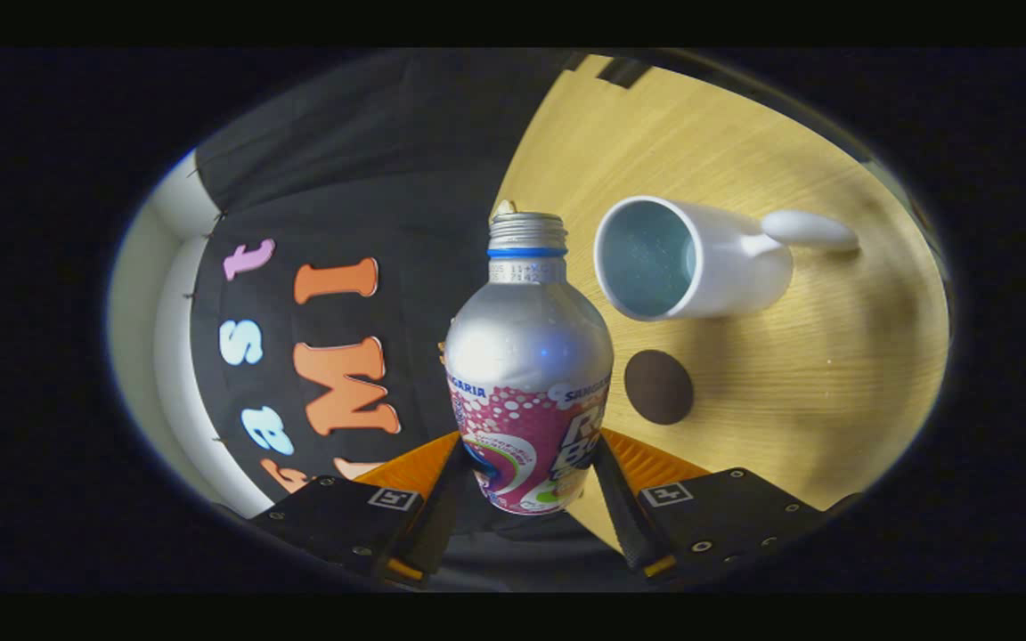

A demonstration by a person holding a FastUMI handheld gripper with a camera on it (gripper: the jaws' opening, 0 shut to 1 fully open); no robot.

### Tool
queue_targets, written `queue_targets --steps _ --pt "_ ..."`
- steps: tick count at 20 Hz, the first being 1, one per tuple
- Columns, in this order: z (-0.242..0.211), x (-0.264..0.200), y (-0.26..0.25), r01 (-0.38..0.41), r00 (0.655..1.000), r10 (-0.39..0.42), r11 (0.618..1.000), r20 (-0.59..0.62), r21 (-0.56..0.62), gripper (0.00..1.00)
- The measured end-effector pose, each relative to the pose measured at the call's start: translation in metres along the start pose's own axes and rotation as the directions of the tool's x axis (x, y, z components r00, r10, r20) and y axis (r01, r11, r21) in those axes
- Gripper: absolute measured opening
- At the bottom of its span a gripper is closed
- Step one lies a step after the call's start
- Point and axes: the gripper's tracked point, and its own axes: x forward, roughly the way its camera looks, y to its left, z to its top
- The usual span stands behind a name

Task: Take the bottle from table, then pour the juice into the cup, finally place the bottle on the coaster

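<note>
Two fingers [442,485] sit closest in the gripper view, one on each side of the bottle [526,374], and both press against its lower body, so the gripper [526,481] is pinching the bottle between them. Its long axis runs straight ahead along the fingers, with the open, capless neck pointing away from the jaws and the base tucked between them. Against the scene the whole view is rolled over, the table [745,383] standing like a wall off to one side, which suggests the bottle is lifted clear and tipped toward pouring. Beyond the fingers and to the side of the neck sits the white cup [700,263], its mouth turned toward the bottle and its handle on the far side; the neck is near the rim but not over it. Just ahead of the fingers, beside the bottle's shoulder, lies the dark round coaster [658,386], apart from the cup. Pouring seems to call for bringing the neck across to the cup's mouth.
</note>
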Motion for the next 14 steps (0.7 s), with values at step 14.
queue_targets --steps 14 --pt "0.004 -0.007 -0.009 0.203 0.978 -0.085 0.617 0.192 -0.761 0.76"
